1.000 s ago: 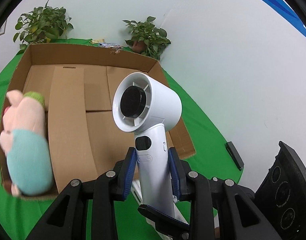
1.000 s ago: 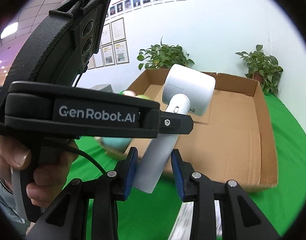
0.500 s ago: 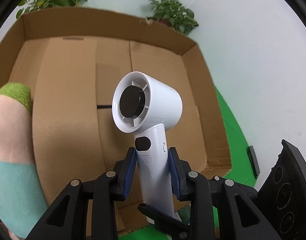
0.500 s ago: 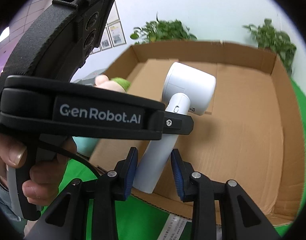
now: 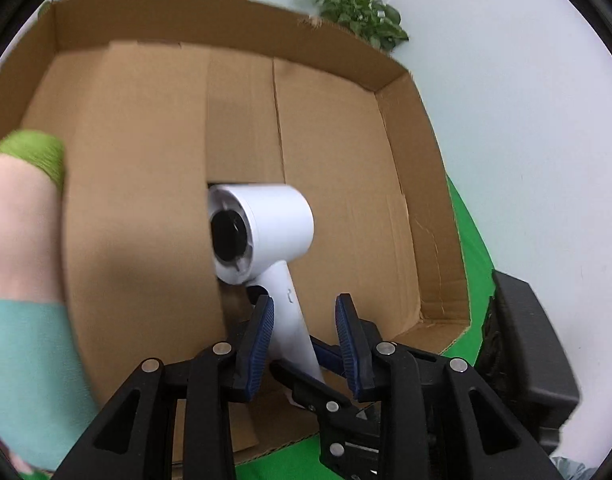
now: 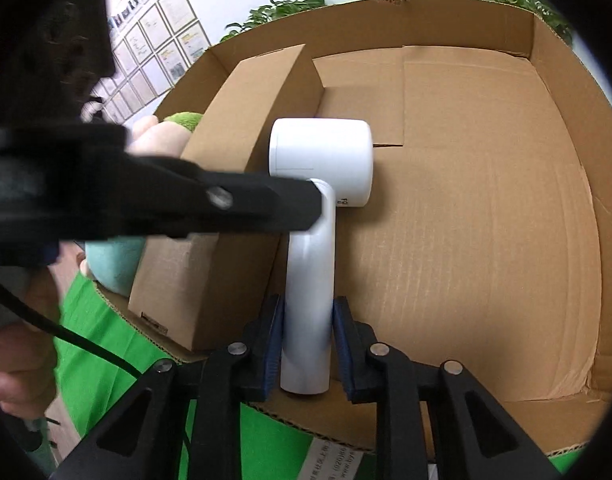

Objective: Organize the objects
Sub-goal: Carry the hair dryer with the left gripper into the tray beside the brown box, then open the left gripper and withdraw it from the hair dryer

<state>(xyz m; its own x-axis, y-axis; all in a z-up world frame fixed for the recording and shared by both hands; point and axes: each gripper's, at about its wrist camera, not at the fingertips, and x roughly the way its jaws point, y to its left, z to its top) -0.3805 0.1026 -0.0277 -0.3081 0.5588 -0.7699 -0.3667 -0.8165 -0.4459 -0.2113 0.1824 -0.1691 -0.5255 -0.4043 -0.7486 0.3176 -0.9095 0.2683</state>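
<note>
Handheld fan [image 6: 320,200], white, with a cylindrical head and straight handle, is positioned over the floor of the open cardboard box [image 6: 486,240], roughly at its centre. Whether the fan rests on the floor or hangs above it cannot be told.

Right gripper [image 6: 308,344]: pressed together on the lower end of the handle, blue pads contacting both sides. Left gripper [image 5: 306,340]: spread, with the left pad touching or just beside the handle and the right pad standing apart from it. In the right wrist view the left gripper's black body crosses in front of the handle just below the head.

Edges:
- A raised inner flap [image 6: 242,184] of the box stands just to the left of the fan head.
- A plush toy [image 5: 22,280], pink with a teal body and green top, lies beyond that flap against the left wall.
- The near rim of the box runs below the right gripper's pads.

Open room: bare cardboard floor extends to the right of the fan as far as the right wall, and behind it to the far wall. The box sits on a green cloth [image 6: 106,348] covering the table. Potted plants [image 5: 358,12] stand beyond the far wall.
</note>
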